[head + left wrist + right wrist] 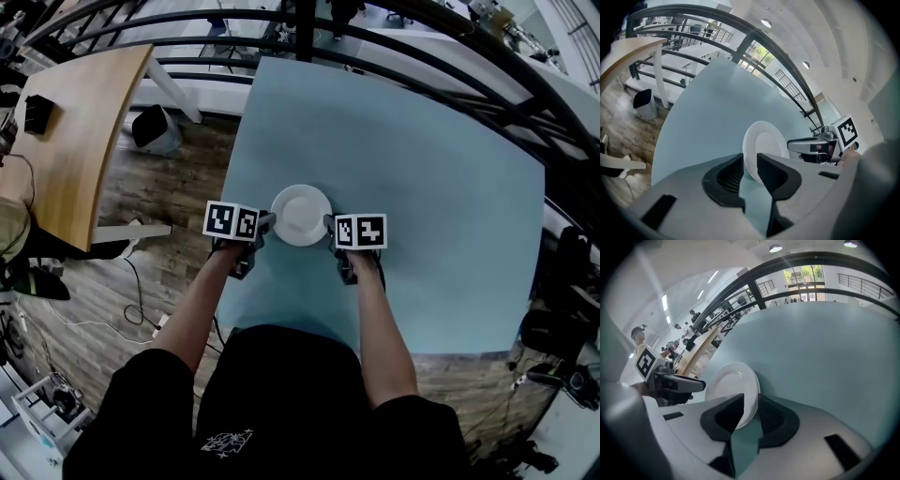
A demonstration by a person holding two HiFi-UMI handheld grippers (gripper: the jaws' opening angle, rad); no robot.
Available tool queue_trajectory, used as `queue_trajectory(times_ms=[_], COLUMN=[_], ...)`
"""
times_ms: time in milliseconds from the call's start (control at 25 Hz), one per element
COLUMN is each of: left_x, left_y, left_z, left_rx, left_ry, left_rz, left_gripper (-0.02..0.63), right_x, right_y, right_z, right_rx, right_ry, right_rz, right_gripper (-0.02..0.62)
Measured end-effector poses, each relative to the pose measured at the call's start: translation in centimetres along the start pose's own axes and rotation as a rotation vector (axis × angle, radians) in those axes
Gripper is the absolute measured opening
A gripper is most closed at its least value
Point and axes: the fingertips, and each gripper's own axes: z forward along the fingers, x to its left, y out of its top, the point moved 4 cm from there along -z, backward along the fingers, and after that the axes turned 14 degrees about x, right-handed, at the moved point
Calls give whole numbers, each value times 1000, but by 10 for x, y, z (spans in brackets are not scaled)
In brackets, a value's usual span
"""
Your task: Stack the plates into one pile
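Currently the left tongs [749, 165] and right tongs [750, 404] both stand open. Each has one side of the white plate pile's [300, 214] rim between its jaws, pads not pressing. The pile lies directly between the two tongs, flat on the blue surface [441, 178]; it looks like two plates nested.

Judgement: stacking appears complete, with the release in hand. The next move calls for drawing both tongs outward without dragging the rim. The plates are round, so no long axis; they face upward.
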Motion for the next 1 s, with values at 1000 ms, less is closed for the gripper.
queue_trajectory(times_ms=[1000], left_x=[-96], left_y=[16], left_z=[-109], left_rx=[-392], left_ry=[137], left_rz=[201], left_gripper=[11], right_x=[27], right_y=[-13], right_z=[-153], right_rx=[-479], right_ry=[35], right_rz=[-100], right_gripper=[6])
